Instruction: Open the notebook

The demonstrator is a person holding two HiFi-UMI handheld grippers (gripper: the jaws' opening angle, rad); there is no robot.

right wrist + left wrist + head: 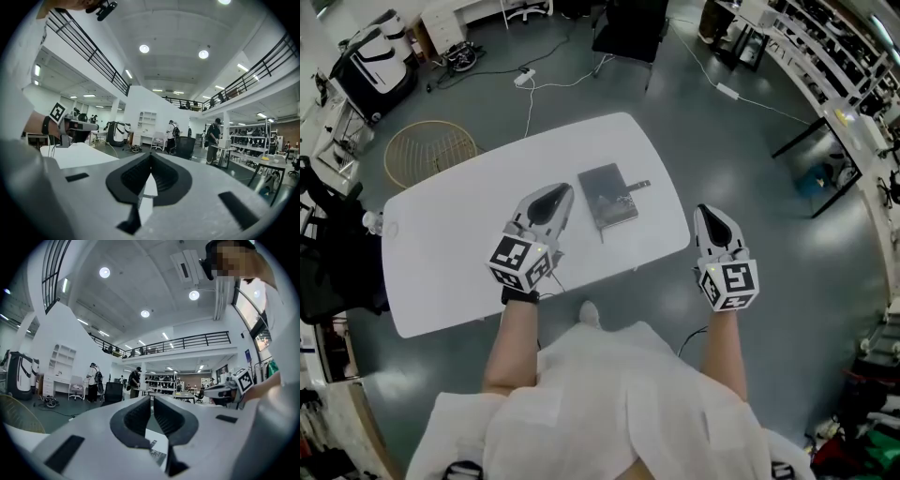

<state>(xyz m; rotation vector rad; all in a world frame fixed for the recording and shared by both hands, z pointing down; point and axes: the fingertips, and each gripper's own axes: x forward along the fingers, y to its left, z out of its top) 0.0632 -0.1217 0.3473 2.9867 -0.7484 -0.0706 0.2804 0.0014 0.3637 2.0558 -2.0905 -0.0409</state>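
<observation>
nearest: person's white garment (609, 394), both bare forearms reaching out of it; left gripper (561, 192) sits over the table (450, 272), pointing roughly level, just left of the notebook (607, 195) and not touching it; its own view shows the jaws closed down to a hairline slit, nothing between them; right gripper (705, 212) hangs past the table's right edge, over grey floor, apart from the notebook; its jaws are fully together at the tips and empty; marker cubes on both grippers face up at the head camera; notebook lies flat and closed, dark cover up, on the right half of the white table, a small dark tab sticking out from its right edge; can't tell whether that is a strap or a pen; small clear bottle (373, 223) stands at the table's left edge; beyond the table on the floor: round wicker basket (429, 150) to the left, white power strip (523, 77) with cable, black chair (628, 28) farther back; benches and shelving along the right wall
</observation>
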